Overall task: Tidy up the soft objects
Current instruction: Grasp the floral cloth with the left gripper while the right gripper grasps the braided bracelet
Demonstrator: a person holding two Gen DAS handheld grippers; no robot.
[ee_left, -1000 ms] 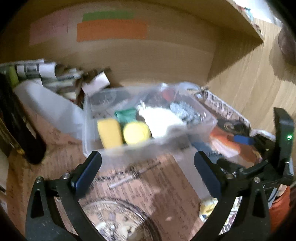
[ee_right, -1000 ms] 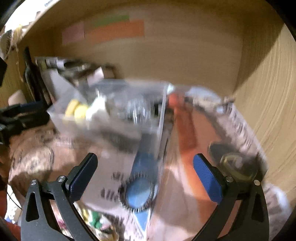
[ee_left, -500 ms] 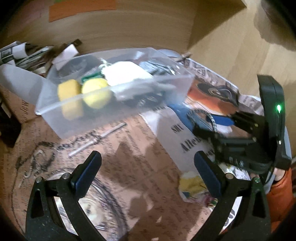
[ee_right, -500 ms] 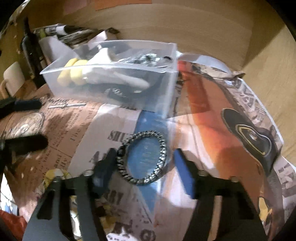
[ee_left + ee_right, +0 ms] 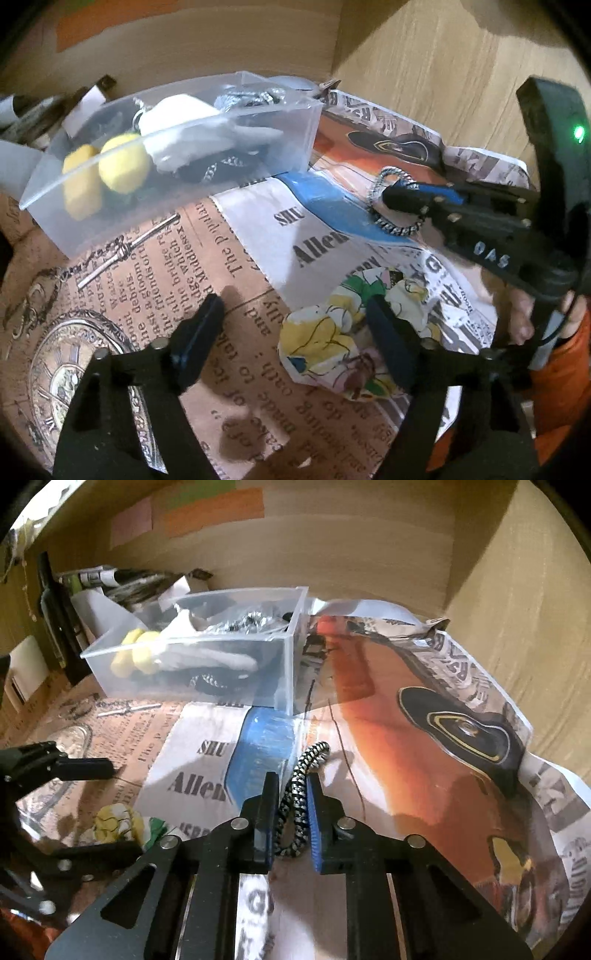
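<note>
My right gripper (image 5: 290,812) is clenched on a black-and-white braided hair tie (image 5: 299,790), flattened between the two pads, its long axis running along the fingers toward 12 o'clock in the right wrist view. From the left wrist camera the same tie (image 5: 393,201) appears as a ring pinched at its 3 o'clock edge, just over the newspaper-covered desk (image 5: 166,258). The clear plastic bin (image 5: 207,642) that already holds two yellow sponges (image 5: 136,653), a white soft item and other ties lies at 11 o'clock from my right gripper, near but apart, with its open top facing up. I judge the coming move to be a lift and carry toward 11 o'clock, over the bin's near wall. My left gripper (image 5: 295,332) is released, jaws wide apart, and a crumpled floral cloth (image 5: 332,339) sits just beyond it toward 1 o'clock, partly behind the right-hand finger. The left hand is the nearer one to that cloth; the right is nearer the bin.
</note>
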